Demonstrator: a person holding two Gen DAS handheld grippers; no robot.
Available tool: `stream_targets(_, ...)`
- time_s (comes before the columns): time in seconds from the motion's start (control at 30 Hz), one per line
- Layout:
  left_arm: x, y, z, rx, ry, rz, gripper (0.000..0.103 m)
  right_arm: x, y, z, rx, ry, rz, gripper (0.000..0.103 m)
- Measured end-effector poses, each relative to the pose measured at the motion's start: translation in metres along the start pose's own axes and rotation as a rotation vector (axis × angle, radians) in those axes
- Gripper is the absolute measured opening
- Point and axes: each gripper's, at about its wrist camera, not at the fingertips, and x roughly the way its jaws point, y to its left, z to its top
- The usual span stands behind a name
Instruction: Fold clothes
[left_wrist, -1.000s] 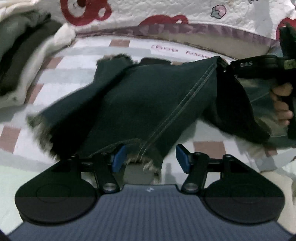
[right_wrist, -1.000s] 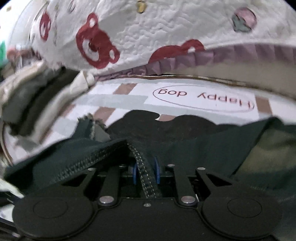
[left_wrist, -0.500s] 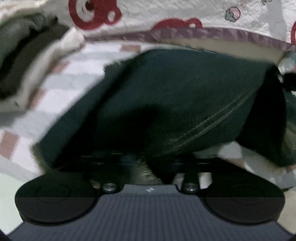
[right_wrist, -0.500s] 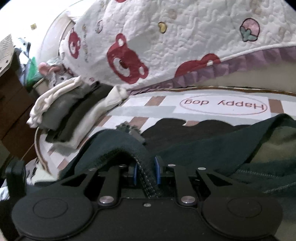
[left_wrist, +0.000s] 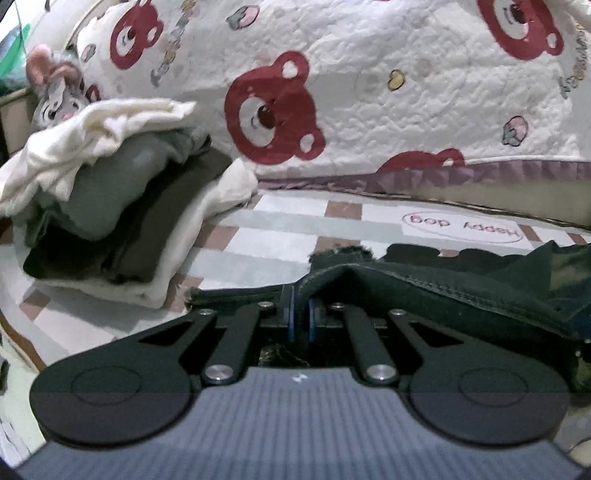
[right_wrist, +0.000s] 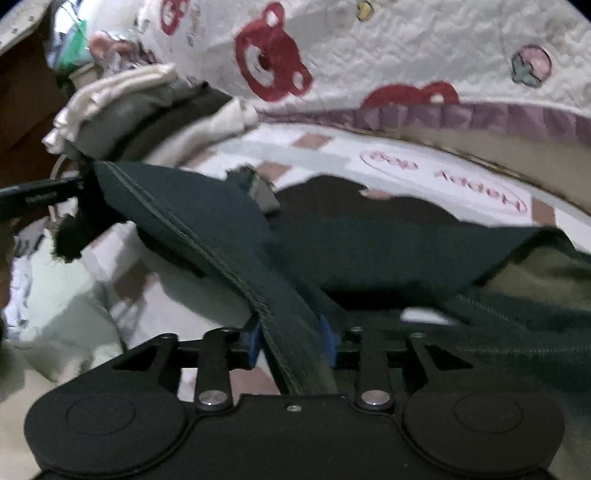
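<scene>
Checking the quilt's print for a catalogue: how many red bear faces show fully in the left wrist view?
2 on the quilt: one bear face at centre, another bear face upper left. Others at the edges are cut off.

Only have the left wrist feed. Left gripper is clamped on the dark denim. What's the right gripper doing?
Observer: The right gripper has its jaws opening; the denim garment's stitched seam runs between the blue pads, which no longer pinch it.
Operator: Does the denim hang free between the two grippers?
Observer: Yes, it spans in the air from the left gripper, at the far left of the right wrist view, down to the right one.
Operator: Anything under that span?
Observer: The checked mat, plus pale green fabric at lower left.
</scene>
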Motion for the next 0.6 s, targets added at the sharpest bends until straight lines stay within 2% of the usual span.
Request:
stream_targets(0.17,-0.011,0.001,0.002,0.01,-0.075,0.043,0.006,-0.005,-0.007,-0.002,0.083,-0.005,0.069,0.053)
stream_targets(0.23,-0.013,0.0,0.004,0.013,-0.089,0.055,0.006,-0.007,-0.002,-0.008,0.044,0.028,0.115,0.06)
stream_targets(0.3,-0.013,0.001,0.003,0.014,-0.086,0.052,0.005,-0.01,0.004,-0.02,-0.017,0.051,0.092,0.06)
stream_targets(0.37,-0.015,0.002,0.003,0.018,-0.075,0.046,0.005,-0.015,0.003,-0.031,-0.02,0.043,0.067,0.059)
stream_targets(0.47,-0.029,0.006,0.008,0.004,-0.105,-0.007,0.005,-0.031,-0.015,-0.041,0.068,-0.055,-0.009,0.051)
stream_targets(0.53,-0.037,0.006,0.01,0.003,-0.128,-0.033,0.005,-0.035,-0.019,-0.042,0.066,-0.072,-0.071,0.028)
stream_targets(0.6,-0.041,0.002,0.011,0.015,-0.142,-0.036,0.005,-0.038,-0.022,-0.041,0.047,-0.075,-0.134,0.024)
